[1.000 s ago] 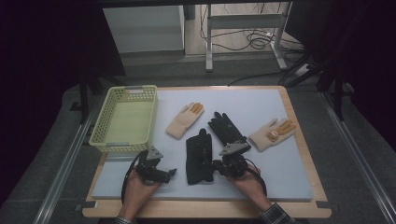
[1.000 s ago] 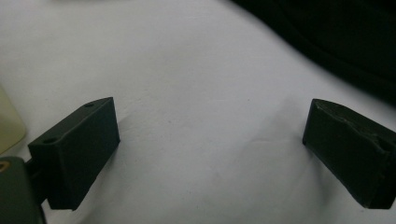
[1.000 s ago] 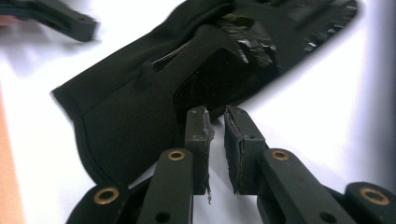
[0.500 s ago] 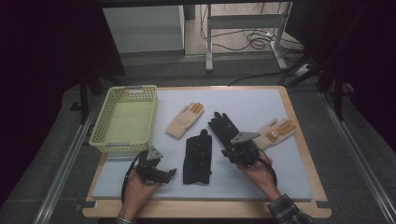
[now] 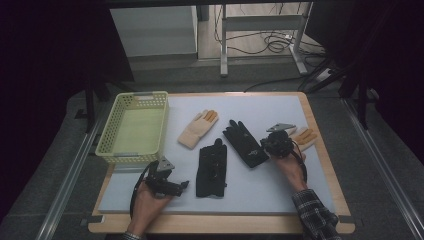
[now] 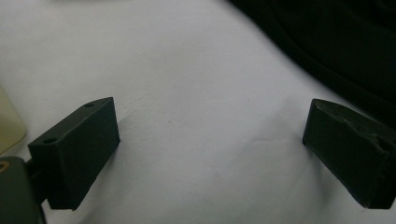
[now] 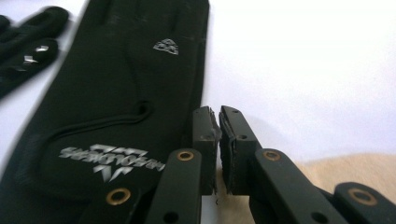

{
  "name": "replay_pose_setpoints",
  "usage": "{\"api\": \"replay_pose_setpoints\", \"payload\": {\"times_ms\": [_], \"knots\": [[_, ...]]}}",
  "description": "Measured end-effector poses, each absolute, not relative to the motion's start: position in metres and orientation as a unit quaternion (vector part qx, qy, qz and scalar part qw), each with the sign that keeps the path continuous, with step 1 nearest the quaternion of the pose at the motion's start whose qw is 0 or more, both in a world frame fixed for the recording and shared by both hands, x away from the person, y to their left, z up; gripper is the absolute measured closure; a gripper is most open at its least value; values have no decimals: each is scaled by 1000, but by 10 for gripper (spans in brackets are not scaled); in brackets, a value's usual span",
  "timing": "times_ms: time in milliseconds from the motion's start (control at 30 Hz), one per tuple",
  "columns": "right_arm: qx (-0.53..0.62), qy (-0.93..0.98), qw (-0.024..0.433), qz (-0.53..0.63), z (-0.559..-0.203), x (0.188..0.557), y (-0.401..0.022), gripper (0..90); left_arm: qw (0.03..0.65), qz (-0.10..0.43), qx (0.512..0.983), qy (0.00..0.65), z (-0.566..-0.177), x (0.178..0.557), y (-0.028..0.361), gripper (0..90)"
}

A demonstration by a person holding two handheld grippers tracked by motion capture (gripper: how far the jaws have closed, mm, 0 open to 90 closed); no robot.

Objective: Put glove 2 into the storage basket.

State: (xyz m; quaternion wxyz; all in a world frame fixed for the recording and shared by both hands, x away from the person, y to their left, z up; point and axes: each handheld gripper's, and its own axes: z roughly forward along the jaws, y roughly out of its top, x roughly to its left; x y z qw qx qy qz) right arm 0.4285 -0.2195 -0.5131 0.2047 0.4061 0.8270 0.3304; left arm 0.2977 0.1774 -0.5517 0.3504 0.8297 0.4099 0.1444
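Nearest, the left tool (image 5: 182, 185) held with jaws spread over the pale desk (image 5: 260, 195), the right tool (image 5: 274, 145) with jaws just pressed together on nothing, beside a black glove (image 5: 245, 142) printed with mirrored lettering, dark room beyond.

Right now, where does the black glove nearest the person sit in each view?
High view: the black glove lies at the centre, toward the table's near edge.
Left gripper view: its dark fabric takes the top right corner.
Right gripper view: probably the blurred fingers at top left, beside the logo glove.
Shared landmark: the white mat beneath it.
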Motion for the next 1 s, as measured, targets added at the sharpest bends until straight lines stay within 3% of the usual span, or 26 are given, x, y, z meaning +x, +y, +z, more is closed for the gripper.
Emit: {"api": "replay_pose_setpoints", "payload": {"times_ms": [267,633,767,1000], "knots": [[407,831,198,324,-521,440,-220,851,349,144,831,409,-552,298,178,37],[375,846,161,343,-514,405,-212,828,350,144,830,410,-552,298,177,37],[363,852,193,323,-513,393,-208,825,349,145,831,409,-552,298,178,38],[399,831,197,334,-510,398,-226,831,350,144,830,410,-552,298,177,38]]}}
